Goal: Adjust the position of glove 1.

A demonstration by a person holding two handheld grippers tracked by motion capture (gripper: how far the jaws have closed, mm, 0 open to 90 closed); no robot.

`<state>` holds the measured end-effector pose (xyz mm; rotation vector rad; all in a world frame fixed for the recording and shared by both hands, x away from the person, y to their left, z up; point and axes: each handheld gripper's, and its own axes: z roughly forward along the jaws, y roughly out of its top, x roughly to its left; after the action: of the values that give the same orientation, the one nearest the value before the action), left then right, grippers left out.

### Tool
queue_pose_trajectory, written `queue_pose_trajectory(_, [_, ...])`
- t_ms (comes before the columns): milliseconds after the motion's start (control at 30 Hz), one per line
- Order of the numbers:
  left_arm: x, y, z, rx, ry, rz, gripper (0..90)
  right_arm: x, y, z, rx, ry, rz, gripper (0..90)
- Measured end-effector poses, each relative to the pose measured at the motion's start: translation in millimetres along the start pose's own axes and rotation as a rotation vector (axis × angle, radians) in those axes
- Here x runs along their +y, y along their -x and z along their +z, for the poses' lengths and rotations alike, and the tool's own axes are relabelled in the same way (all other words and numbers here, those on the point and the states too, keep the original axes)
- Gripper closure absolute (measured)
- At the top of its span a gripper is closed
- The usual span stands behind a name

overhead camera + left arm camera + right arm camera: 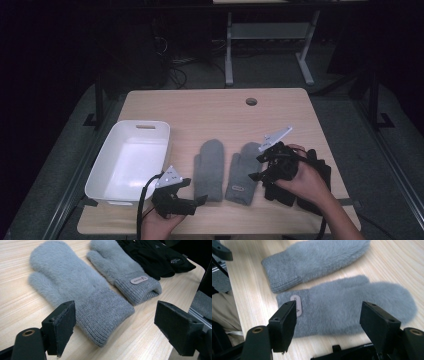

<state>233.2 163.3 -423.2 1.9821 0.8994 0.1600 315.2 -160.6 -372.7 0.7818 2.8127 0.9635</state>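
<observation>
Two grey fuzzy mittens lie side by side at the table's middle, cuffs toward the person. The left mitten (210, 170) (75, 287) is plain. The right mitten (243, 172) (120, 267) (344, 307) has a small label on its cuff. My left gripper (195, 192) (115, 315) is open at the front edge, its jaws apart in front of the plain mitten's cuff. My right gripper (256, 167) (328, 312) is open too, hovering over the labelled mitten from the right, nothing between its jaws. The plain mitten (317, 260) lies beyond it.
A white plastic bin (107, 172) stands on the table's left side. A pair of black gloves (310, 187) (155, 257) lies at the right, under the person's right hand. A round cable hole (251, 101) is near the far edge.
</observation>
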Motion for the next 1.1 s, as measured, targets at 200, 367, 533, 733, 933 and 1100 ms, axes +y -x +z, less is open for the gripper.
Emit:
queue_pose_trajectory(200, [0.0,1.8,1.7,-0.004,-0.009,0.011,17.3,12.1,2.5,11.8,-0.012,-0.051,-0.034,29.6])
queue_pose_trajectory(367, [-0.3,2.4,2.0,-0.008,-0.009,0.011,17.3,17.4,9.2,29.3,0.004,-0.107,-0.033,30.8])
queue_pose_trajectory(533, [-0.2,1.4,2.3,-0.007,-0.008,0.010,17.3,20.1,16.0,46.0,0.009,-0.153,-0.026,30.9])
queue_pose_trajectory(733, [-0.7,0.8,2.8,-0.010,-0.018,0.011,17.3,23.2,19.7,54.7,0.021,-0.170,-0.011,32.4])
queue_pose_trajectory(933, [-0.7,1.1,3.3,-0.011,-0.013,0.006,17.3,24.2,24.8,62.0,0.024,-0.192,-0.003,34.8])
queue_pose_trajectory(1100, [-1.3,-0.1,4.3,-0.013,-0.015,-0.008,17.3,23.8,29.4,67.9,0.036,-0.216,0.010,37.7])
